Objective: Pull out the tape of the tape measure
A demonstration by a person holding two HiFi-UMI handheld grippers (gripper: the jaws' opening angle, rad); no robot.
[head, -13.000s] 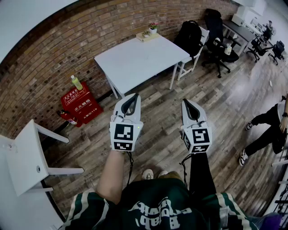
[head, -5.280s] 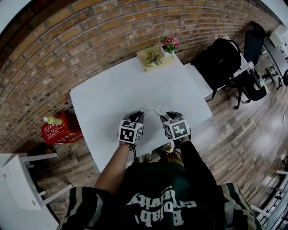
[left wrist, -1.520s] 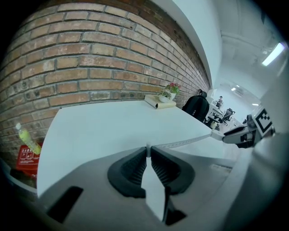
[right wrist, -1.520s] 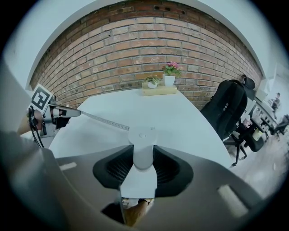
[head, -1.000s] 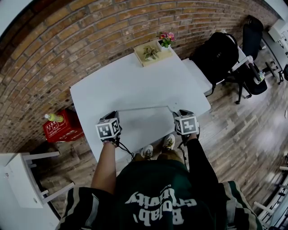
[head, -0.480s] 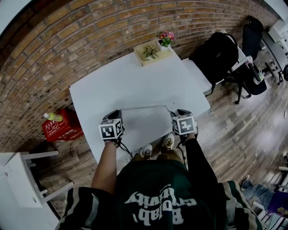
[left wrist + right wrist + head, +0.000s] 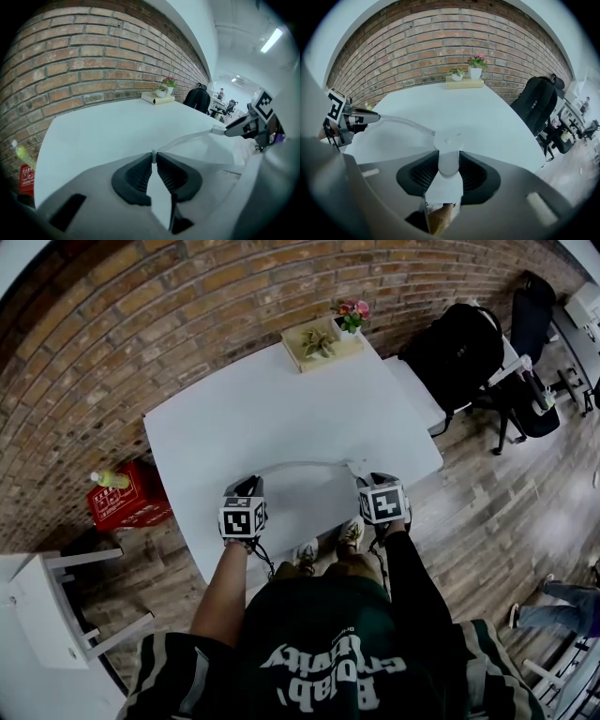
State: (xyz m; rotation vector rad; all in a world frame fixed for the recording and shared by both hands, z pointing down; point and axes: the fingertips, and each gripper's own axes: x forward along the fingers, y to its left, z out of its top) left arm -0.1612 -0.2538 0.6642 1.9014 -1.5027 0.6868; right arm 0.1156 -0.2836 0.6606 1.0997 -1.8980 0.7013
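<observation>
Flowerpot [image 7: 350,317], backpack [image 7: 459,348] well apart from tape [image 7: 300,463]

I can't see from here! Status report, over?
Left gripper pinching tape tip. Right gripper clamping tape measure case. Tape stretched between them over white table, unobstructed.

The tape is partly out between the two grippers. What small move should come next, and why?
Probably draw the left gripper a little further from the right gripper. It is shut on the tape end, the right is shut on the tape measure case, and the tape between them looks bowed.
</observation>
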